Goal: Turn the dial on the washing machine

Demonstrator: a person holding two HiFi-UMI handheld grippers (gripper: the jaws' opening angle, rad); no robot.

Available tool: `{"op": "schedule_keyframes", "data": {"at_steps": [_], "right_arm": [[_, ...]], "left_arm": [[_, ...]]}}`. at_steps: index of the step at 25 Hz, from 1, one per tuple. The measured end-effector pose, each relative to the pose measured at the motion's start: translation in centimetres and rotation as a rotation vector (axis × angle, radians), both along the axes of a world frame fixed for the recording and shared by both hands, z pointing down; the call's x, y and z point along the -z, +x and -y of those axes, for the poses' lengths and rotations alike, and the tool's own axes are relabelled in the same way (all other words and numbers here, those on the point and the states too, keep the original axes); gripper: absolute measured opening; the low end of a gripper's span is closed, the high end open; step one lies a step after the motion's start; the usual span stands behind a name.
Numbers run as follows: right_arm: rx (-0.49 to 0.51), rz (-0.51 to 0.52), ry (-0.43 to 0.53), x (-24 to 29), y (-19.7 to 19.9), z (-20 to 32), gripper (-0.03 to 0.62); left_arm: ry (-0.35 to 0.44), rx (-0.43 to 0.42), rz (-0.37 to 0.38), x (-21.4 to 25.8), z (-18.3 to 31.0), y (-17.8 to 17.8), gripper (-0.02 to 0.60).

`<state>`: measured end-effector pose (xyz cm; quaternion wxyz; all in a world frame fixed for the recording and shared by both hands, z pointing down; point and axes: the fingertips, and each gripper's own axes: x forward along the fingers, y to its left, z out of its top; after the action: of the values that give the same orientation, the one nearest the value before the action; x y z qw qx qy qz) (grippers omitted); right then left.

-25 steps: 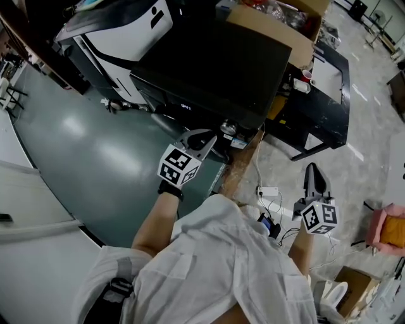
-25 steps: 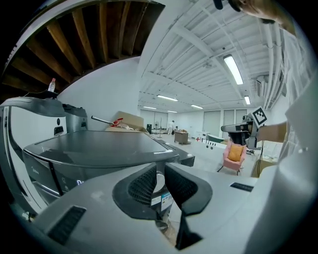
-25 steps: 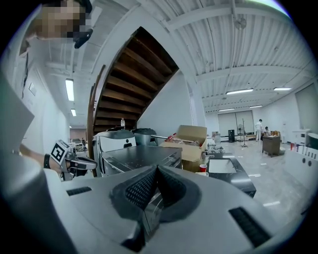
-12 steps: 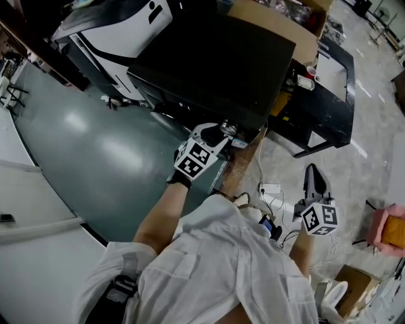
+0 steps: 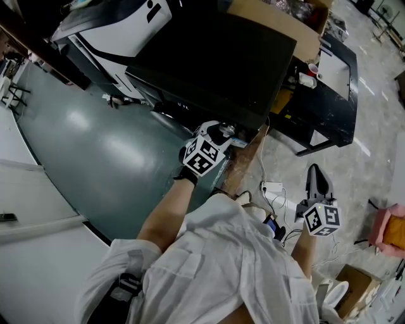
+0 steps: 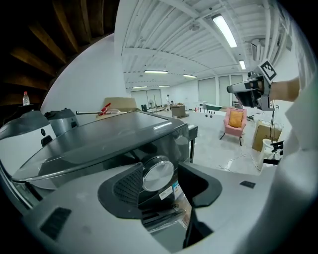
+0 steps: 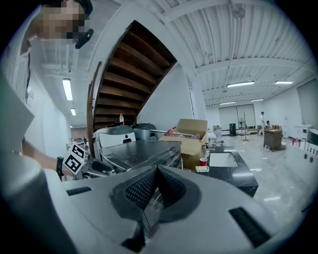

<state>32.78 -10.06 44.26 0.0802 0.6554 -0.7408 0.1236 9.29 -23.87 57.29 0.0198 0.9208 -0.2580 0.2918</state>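
Observation:
The washing machine [image 5: 215, 63] is a dark box with a flat black top. Its round silver dial [image 5: 228, 130] sits on the front panel near the right corner. My left gripper [image 5: 218, 132] is up against that panel. In the left gripper view the dial [image 6: 158, 174] stands between the two jaws of my left gripper [image 6: 162, 168], which is open; the left pad is close to the dial's edge and the right jaw stands apart from it. My right gripper [image 5: 314, 180] hangs low at the right over the floor, away from the machine, and my right gripper [image 7: 156, 172] is shut on nothing.
A white appliance [image 5: 120, 31] stands left of the machine and a cardboard box [image 5: 278, 19] behind it. At the right, a black table [image 5: 332, 104] carries a red cup [image 5: 311, 68]. A power strip and cables [image 5: 272, 188] lie on the floor; a pink chair [image 5: 391, 231] is at far right.
My left gripper has moved up and to the right, from below the front panel to the dial, which now stands between its jaws. The right gripper has stayed in place.

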Motion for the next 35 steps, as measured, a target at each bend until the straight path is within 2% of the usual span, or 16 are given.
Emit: {"op": "schedule_keyframes", "data": {"at_steps": [4,8,17,22,25,31,35], "right_arm": [[0.0,0.001,-0.001,-0.2,0.0,0.1,0.002],[0.002,0.003,-0.006,-0.4,-0.2,0.2,0.002],[0.003,0.004,-0.009,-0.5,-0.5,0.3,0.002],[0.006,0.002,-0.005,-0.4,-0.7,0.4,0.002],[0.002,0.001,-0.004,-0.2,-0.6,0.4,0.002],[-0.005,0.0,-0.006,-0.4,-0.6,0.2,0.002],[-0.011,-0.001,-0.003,-0.2,-0.5,0.4,0.002]], "left_arm": [[-0.011,0.015,-0.016,-0.3,0.1,-0.1,0.206],[-0.067,0.037,-0.017,-1.3,0.1,-0.5,0.241],[-0.105,0.056,-0.066,-1.3,0.2,-0.6,0.249],[-0.179,0.066,-0.064,-2.0,-0.1,-0.8,0.265],[-0.194,0.085,-0.079,-2.4,0.1,-1.0,0.267],[-0.242,0.062,-0.06,-4.0,-0.5,-0.7,0.27],[-0.248,0.069,-0.079,-3.9,-0.3,-0.7,0.27]]}}
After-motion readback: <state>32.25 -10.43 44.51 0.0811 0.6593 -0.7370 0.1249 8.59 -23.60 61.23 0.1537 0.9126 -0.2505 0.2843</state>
